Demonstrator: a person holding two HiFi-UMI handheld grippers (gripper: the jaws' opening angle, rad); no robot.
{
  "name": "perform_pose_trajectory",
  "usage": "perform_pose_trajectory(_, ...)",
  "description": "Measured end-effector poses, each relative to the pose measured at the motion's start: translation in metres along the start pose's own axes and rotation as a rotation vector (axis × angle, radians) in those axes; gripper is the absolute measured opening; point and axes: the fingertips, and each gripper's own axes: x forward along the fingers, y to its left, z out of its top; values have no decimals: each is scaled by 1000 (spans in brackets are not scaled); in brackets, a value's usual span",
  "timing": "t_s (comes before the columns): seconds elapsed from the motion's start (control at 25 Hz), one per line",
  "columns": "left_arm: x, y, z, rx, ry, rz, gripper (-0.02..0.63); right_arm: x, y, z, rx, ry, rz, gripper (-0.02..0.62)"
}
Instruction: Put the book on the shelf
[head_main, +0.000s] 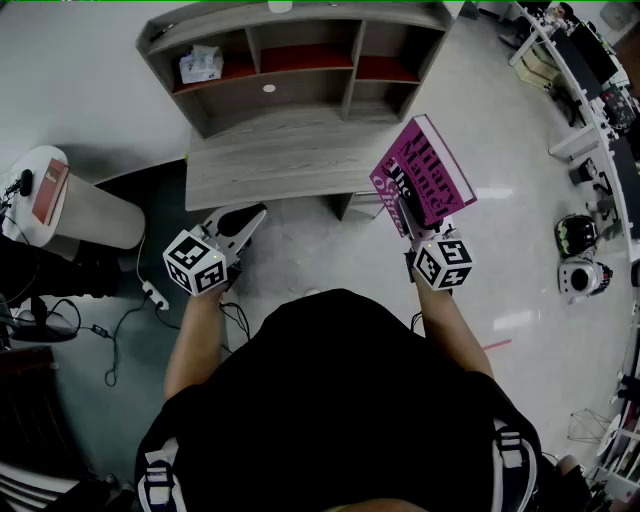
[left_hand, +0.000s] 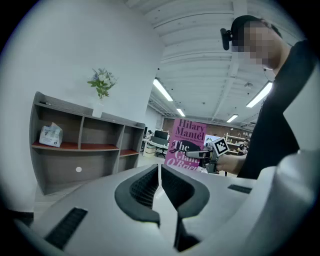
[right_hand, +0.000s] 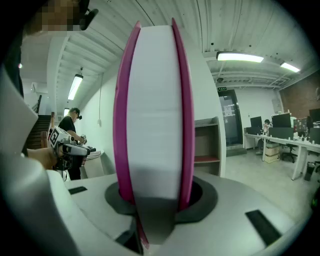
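Nearest the head camera is the person's black-shirted torso (head_main: 330, 400), with a gripper held out in each hand. One book (head_main: 425, 175), magenta-covered, stands clamped at its lower end in the right gripper (head_main: 408, 218). That gripper's jaws are spread wide around the thick page block and press on both covers, and the white page edges (right_hand: 152, 100) face its camera. The book is in the air in front of the right end of the shelf (head_main: 300, 100), on none of its boards. The left gripper (head_main: 252, 216) is held at about the same reach, well apart to the left; its jaws are brought together to a thin slit with nothing between them. The single shelf unit is grey wood, with three open compartments in a row over red boards and a broad desk surface (head_main: 280, 160) below. The left compartment holds one tissue pack (head_main: 200, 64). One vase of flowers (left_hand: 101, 86) stands on top. One round white side table (head_main: 95, 215) stands to the left of the unit.
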Motion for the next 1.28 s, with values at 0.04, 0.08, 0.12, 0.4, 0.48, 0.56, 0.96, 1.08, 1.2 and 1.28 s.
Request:
perform_pose_trajectory(0.04, 0, -2, 0, 0, 2, -2, 34, -1, 0, 0, -2, 0, 0, 149)
perform_pose_trajectory(0.08, 0, -3, -1, -1, 4, -4, 34, -1, 0, 1, -4, 0, 0, 149)
perform_pose_trajectory(0.12, -1, -4, -2, -2, 6, -5, 34, -2, 1, 1, -5, 1, 0, 149)
perform_pose_trajectory(0.4, -7, -6, -9, -9, 7, 1, 34, -7, 3, 0, -5, -9, 1, 149)
perform_pose_trajectory(0.48, -8, -7, -10, -9, 10, -1, 34, -9, 5, 2, -2, -18, 2, 149)
perform_pose_trajectory(0.56, -11, -6, -11, -9, 11, -4, 34, -9, 8, 5, 4, -32, 2, 149)
perform_pose_trajectory(0.96, -19, 8, -11, 3, 17, -12, 34, -2, 12, 13, 8, -64, -14, 149)
perform_pose_trajectory(1.08, -21, 12, -11, 11, 19, -7, 34, 1, 13, 14, 8, -75, -22, 149)
perform_pose_trajectory(1.2, -23, 14, -11, 13, 18, -9, 34, 1, 12, 13, 11, -79, -30, 149)
perform_pose_trajectory(1.28, -24, 14, -12, 12, 17, -12, 34, 1, 12, 12, 13, -78, -35, 149)
